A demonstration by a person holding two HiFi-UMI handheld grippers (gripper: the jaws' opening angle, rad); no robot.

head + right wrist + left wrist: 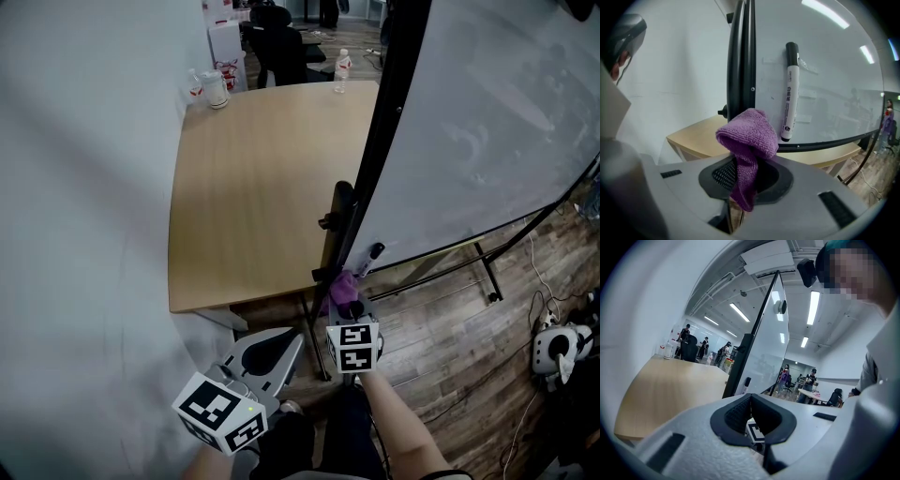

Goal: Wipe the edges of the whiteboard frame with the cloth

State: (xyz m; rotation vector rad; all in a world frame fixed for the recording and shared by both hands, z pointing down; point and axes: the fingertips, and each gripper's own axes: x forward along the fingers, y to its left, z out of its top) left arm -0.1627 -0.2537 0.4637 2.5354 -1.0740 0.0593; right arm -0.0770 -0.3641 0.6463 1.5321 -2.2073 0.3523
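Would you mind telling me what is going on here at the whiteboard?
A person is working with two handheld claws. The right claw is shut on a purple cloth, held at the lower end of the black whiteboard frame, beside a marker. Whether the cloth actually touches the frame is unclear. The left claw hangs lower down, away from the frame, shut with nothing in it.

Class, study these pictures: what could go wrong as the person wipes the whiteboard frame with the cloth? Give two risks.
1. The right gripper pinches only a fold of the cloth; the loose bunch could pull free when dragged along the black frame.
2. The marker sits on the whiteboard right beside that frame, so a wipe might knock it off.
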